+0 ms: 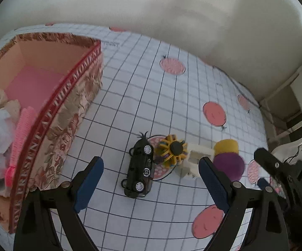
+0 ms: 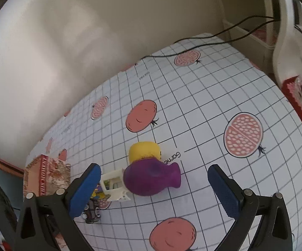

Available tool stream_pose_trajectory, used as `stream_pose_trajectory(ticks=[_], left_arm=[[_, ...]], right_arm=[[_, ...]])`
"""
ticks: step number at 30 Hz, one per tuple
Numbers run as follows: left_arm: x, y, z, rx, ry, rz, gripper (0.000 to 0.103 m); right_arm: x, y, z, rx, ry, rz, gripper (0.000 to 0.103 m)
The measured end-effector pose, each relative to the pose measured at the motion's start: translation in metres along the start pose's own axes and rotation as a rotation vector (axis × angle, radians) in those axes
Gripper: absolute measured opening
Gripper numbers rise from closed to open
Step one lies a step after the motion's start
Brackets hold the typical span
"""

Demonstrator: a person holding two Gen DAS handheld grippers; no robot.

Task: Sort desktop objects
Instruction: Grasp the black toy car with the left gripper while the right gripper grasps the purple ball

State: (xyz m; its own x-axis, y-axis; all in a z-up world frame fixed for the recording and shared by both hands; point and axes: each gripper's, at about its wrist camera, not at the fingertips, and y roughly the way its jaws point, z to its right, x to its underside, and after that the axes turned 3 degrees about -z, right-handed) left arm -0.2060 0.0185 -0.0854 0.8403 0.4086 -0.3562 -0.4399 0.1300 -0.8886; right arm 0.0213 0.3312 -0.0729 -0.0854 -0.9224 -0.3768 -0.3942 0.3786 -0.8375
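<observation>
A black toy car [image 1: 139, 169] lies on the checked tablecloth between the blue pads of my open left gripper [image 1: 151, 186], a little ahead of them. Beside it stand a yellow gear-like toy [image 1: 171, 151], a white plastic piece [image 1: 194, 161], a yellow cylinder [image 1: 227, 146] and a purple vase-shaped toy [image 1: 229, 166]. In the right wrist view the purple toy [image 2: 151, 177] lies on its side ahead of my open right gripper [image 2: 154, 190], with the yellow cylinder [image 2: 143, 151] behind it and the white piece [image 2: 114, 185] to its left. The car [image 2: 91, 210] peeks out by the left pad.
A floral cardboard box [image 1: 67, 113] with a pink inside stands at the left and holds paper and a pink knitted item [image 1: 20, 138]. The other gripper [image 1: 280, 171] shows at the right. Cables [image 2: 203, 39] cross the far table edge. A white chair [image 2: 286, 41] stands at the right.
</observation>
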Motion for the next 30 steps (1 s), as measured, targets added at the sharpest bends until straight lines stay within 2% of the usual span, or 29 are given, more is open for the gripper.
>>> stream_pose_trajectory(ticks=[4, 8, 12, 16, 19, 24, 28, 30], left_arm=[[0.003, 0.011, -0.002, -0.038, 0.029, -0.031, 0.092], [0.006, 0.021, -0.006, -0.039, 0.036, -0.069, 0.092], [0.01, 0.026, -0.007, -0.053, 0.055, -0.089, 0.088], [0.012, 0.029, -0.009, -0.059, 0.067, -0.104, 0.077], [0.012, 0.029, -0.008, -0.065, 0.079, -0.101, 0.072], [0.011, 0.028, -0.006, -0.072, 0.096, -0.099, 0.064], [0.011, 0.028, -0.005, -0.08, 0.107, -0.098, 0.047], [0.011, 0.028, -0.005, -0.08, 0.108, -0.1, 0.043]], right_arm=[[0.005, 0.017, -0.001, 0.005, 0.015, -0.041, 0.103], [0.012, 0.026, -0.003, 0.018, 0.016, -0.065, 0.093], [0.015, 0.029, -0.002, 0.024, 0.019, -0.067, 0.086], [0.016, 0.031, -0.003, 0.003, 0.035, -0.069, 0.079], [0.016, 0.031, -0.003, -0.016, 0.039, -0.067, 0.074], [0.016, 0.031, 0.0, -0.031, 0.061, -0.068, 0.074], [0.016, 0.028, 0.002, -0.029, 0.075, -0.069, 0.074], [0.016, 0.025, 0.002, -0.033, 0.081, -0.069, 0.074]])
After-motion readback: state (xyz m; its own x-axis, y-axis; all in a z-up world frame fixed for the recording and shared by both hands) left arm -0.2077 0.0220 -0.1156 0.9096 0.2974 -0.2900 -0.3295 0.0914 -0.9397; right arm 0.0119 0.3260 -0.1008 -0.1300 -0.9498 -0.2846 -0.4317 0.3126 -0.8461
